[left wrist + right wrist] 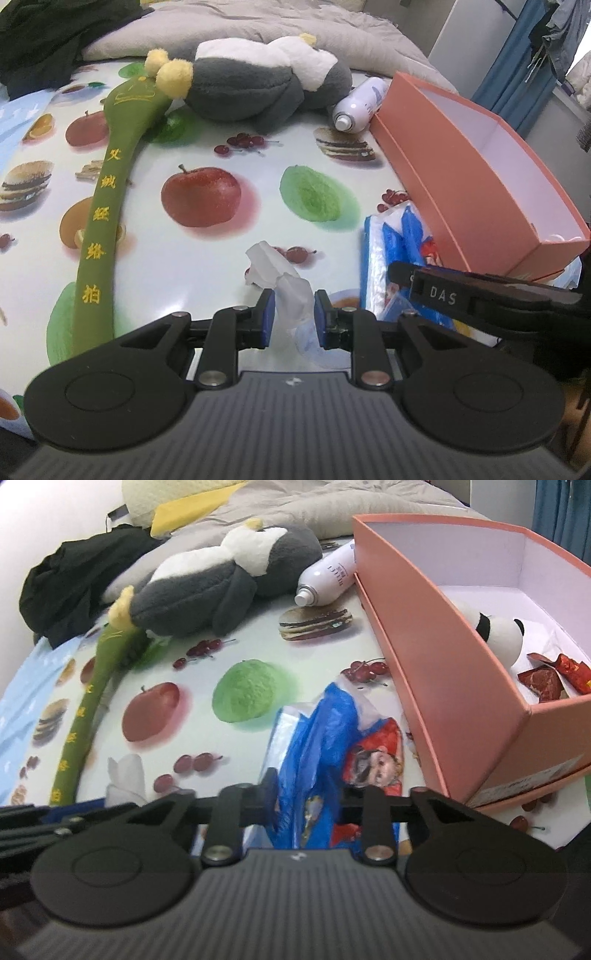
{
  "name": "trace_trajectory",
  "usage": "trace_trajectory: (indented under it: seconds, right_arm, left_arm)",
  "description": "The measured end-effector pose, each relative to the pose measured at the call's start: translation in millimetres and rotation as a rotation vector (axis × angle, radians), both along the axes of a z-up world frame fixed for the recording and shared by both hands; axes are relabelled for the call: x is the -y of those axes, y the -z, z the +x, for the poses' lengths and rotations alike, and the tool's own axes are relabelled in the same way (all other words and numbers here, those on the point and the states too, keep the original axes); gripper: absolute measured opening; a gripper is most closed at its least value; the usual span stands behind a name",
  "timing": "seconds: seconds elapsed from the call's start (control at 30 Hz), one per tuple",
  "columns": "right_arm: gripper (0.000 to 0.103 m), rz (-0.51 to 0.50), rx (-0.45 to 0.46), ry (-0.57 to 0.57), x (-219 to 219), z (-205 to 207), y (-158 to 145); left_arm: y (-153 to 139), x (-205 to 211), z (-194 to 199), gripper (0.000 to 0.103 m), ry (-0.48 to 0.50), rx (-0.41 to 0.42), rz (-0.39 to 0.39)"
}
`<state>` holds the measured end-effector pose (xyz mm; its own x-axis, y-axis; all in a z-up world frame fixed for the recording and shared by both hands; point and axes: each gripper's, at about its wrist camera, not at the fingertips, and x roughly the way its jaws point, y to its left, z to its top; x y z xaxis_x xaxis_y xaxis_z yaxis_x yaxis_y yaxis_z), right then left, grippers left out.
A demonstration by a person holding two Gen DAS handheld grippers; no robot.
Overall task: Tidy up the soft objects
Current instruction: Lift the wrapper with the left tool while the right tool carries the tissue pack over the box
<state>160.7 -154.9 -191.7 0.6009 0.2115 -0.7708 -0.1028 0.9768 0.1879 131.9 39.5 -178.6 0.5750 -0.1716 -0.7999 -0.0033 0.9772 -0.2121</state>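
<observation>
Fruit-printed cloth covers the table (229, 258), with a grey blanket behind it; the pink box (443, 686), near the right edge, already holds a small white plush and red wrappers. The left gripper (294, 314) has its fingers set narrow around a crumpled white tissue (273, 269), seemingly pinching its near end; the right gripper (306, 801) sits over a blue plastic bag (314, 738) just beside the box, fingers narrow with the film between them, though whether they bite I cannot tell. Judged from this, lift each piece clear before swinging over the box wall; keep the bag bunched so it does not snag; the grey plush penguin (258, 85) and green padded stick (107, 206) wait farther back.
</observation>
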Motion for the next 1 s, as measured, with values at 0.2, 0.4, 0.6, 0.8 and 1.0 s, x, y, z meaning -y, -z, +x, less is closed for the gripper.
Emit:
trace_trajectory:
  seconds: [0.2,0.4,0.6,0.8,1.0]
  right_arm:
    - [0.011,-0.011,-0.005,-0.007,3.8,0.5,-0.9]
    - [0.009,0.01,0.0,-0.037,5.4,-6.2,-11.7]
    - [0.009,0.017,0.041,-0.078,8.3,-17.0,-36.2]
    - [0.009,0.053,0.081,-0.092,16.0,-24.6,-62.5]
    - [0.009,0.086,0.144,-0.112,21.2,-26.1,-96.6]
  left_arm:
    - [-6.9,4.1,3.6,0.027,0.01,0.016,0.008]
    - [-15.4,5.0,6.6,0.027,0.015,0.035,0.007]
    - [-18.4,5.4,15.0,0.027,0.027,0.043,0.006]
    - [-39.1,8.8,19.3,0.027,0.047,0.076,-0.003]
    - [-71.0,14.7,23.6,0.027,0.072,0.112,-0.012]
